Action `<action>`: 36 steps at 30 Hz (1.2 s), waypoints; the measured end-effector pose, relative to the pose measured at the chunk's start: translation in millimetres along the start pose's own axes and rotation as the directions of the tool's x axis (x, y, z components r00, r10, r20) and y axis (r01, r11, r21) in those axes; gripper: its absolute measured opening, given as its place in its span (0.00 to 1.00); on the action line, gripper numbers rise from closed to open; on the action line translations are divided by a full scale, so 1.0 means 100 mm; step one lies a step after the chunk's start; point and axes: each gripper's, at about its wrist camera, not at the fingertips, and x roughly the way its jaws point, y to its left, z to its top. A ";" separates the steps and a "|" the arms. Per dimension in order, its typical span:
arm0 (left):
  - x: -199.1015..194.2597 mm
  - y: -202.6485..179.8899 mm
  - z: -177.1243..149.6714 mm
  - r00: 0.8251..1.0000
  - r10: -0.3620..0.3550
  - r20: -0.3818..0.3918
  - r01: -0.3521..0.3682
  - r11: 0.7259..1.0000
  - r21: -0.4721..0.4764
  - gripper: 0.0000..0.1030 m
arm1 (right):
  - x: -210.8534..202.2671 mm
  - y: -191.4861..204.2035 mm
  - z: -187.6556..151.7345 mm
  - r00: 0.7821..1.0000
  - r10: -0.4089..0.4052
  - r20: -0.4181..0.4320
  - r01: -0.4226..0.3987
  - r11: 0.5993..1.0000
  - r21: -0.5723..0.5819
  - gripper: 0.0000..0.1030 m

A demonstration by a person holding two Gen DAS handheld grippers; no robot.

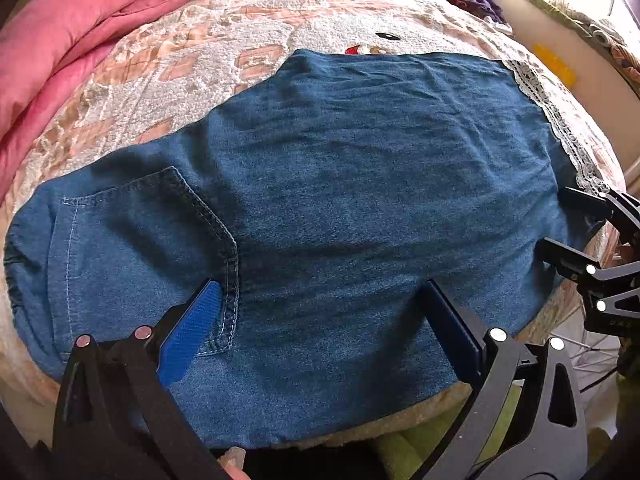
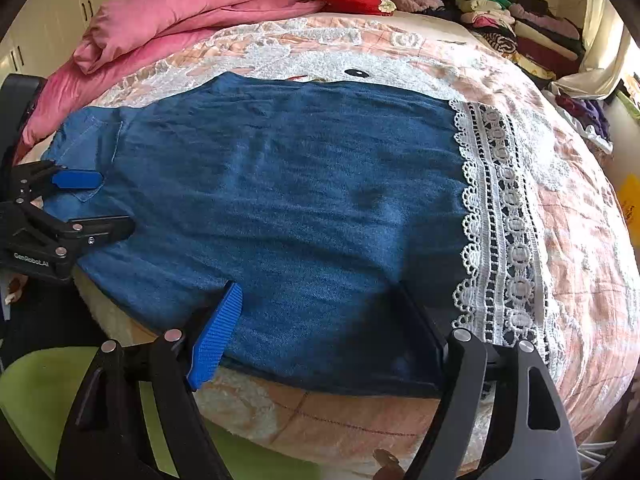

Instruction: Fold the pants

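Note:
Blue denim pants (image 1: pixel 340 208) lie flat on the bed, waist and back pocket (image 1: pixel 160 248) to the left, a white lace hem (image 2: pixel 500 216) to the right. My left gripper (image 1: pixel 320 320) is open over the near edge by the pocket, holding nothing. My right gripper (image 2: pixel 320 320) is open over the near edge close to the lace hem, also empty. Each gripper shows in the other's view: the right one (image 1: pixel 560 228) at the right edge, the left one (image 2: pixel 108 204) at the left edge.
A pink folded quilt (image 2: pixel 180 12) lies at the bed's far left. Stacked clothes (image 2: pixel 520 28) sit at the far right corner. The patterned bedspread (image 2: pixel 580 240) extends right of the pants. A green seat (image 2: pixel 36 392) is below the bed's near edge.

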 end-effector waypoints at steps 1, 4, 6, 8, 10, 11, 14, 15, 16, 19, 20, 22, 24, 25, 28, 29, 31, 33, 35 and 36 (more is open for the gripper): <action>0.00 0.00 0.00 1.000 -0.001 0.001 0.001 1.000 -0.001 0.91 | -0.01 0.01 0.00 1.000 0.000 0.000 0.000 1.000 0.003 0.75; -0.04 -0.01 0.00 1.000 -0.006 0.011 0.006 1.000 -0.004 0.91 | -0.08 -0.01 0.02 1.000 0.021 0.012 -0.021 0.999 0.028 0.75; -0.10 0.01 0.01 0.999 -0.015 0.034 0.016 1.000 -0.010 0.91 | -0.15 -0.05 0.02 0.999 0.046 0.024 -0.048 0.997 0.065 0.76; -0.14 0.02 0.03 0.999 -0.011 0.046 0.011 1.000 -0.015 0.91 | -0.23 -0.12 0.02 0.998 0.045 0.031 -0.048 0.994 0.099 0.83; -0.18 0.03 0.03 0.998 -0.005 0.056 0.006 1.000 -0.019 0.91 | -0.30 -0.14 0.02 0.998 0.035 0.044 -0.040 0.993 0.109 0.83; -0.21 0.03 0.03 0.998 -0.002 0.061 0.003 1.000 -0.022 0.91 | -0.33 -0.16 0.02 0.998 0.031 0.050 -0.036 0.993 0.113 0.83; -0.30 0.04 0.02 0.996 0.009 0.084 -0.007 1.000 -0.030 0.91 | -0.45 -0.20 0.02 0.997 0.023 0.074 -0.032 0.991 0.129 0.83; -0.33 0.04 0.02 0.996 0.011 0.091 -0.008 0.999 -0.031 0.91 | -0.49 -0.21 0.02 0.996 0.017 0.084 -0.028 0.990 0.135 0.83; -0.35 0.05 0.02 0.995 0.013 0.097 -0.010 0.999 -0.032 0.91 | -0.53 -0.23 0.02 0.996 0.012 0.090 -0.025 0.990 0.139 0.83; -0.42 0.05 0.04 0.993 0.018 0.116 -0.014 0.999 -0.033 0.91 | -0.63 -0.29 0.02 0.994 -0.001 0.110 -0.016 0.989 0.149 0.84; -0.45 0.05 0.04 0.992 0.018 0.122 -0.014 0.999 -0.032 0.91 | -0.66 -0.30 0.03 0.993 -0.005 0.115 -0.013 0.989 0.150 0.84; -0.48 0.03 0.05 0.992 0.018 0.128 -0.015 0.999 -0.029 0.91 | -0.73 -0.33 0.03 0.992 -0.014 0.126 -0.005 0.989 0.151 0.84; -0.51 0.01 0.04 0.990 0.017 0.137 -0.014 1.000 -0.025 0.91 | -0.78 -0.35 0.04 0.990 -0.018 0.137 -0.003 0.988 0.154 0.84; -0.53 0.00 0.05 0.990 0.017 0.141 -0.014 1.000 -0.023 0.91 | -0.80 -0.36 0.04 0.989 -0.020 0.143 -0.002 0.988 0.155 0.84; -0.60 -0.04 0.06 0.986 0.021 0.163 -0.019 1.000 -0.014 0.91 | -0.88 -0.39 0.04 0.987 -0.030 0.160 0.004 0.987 0.160 0.84; -0.62 -0.04 0.07 0.986 0.023 0.168 -0.022 1.000 -0.010 0.91 | -0.91 -0.40 0.05 0.986 -0.034 0.166 0.007 0.987 0.163 0.84; -0.64 -0.07 0.09 0.984 0.027 0.176 -0.027 1.000 -0.003 0.91 | -0.96 -0.43 0.04 0.983 -0.039 0.178 0.009 0.985 0.170 0.84; -0.67 -0.09 0.13 0.983 0.026 0.184 -0.027 1.000 0.004 0.91 | -1.00 -0.45 0.03 0.981 -0.046 0.187 0.012 0.984 0.176 0.84; -0.71 -0.11 0.17 0.980 0.028 0.195 -0.030 1.000 0.009 0.91 | -1.04 -0.49 0.02 0.979 -0.055 0.197 0.018 0.983 0.185 0.84; -0.73 -0.12 0.19 0.979 0.027 0.201 -0.030 0.999 0.011 0.91 | -1.06 -0.51 0.01 0.978 -0.057 0.201 0.018 0.982 0.190 0.84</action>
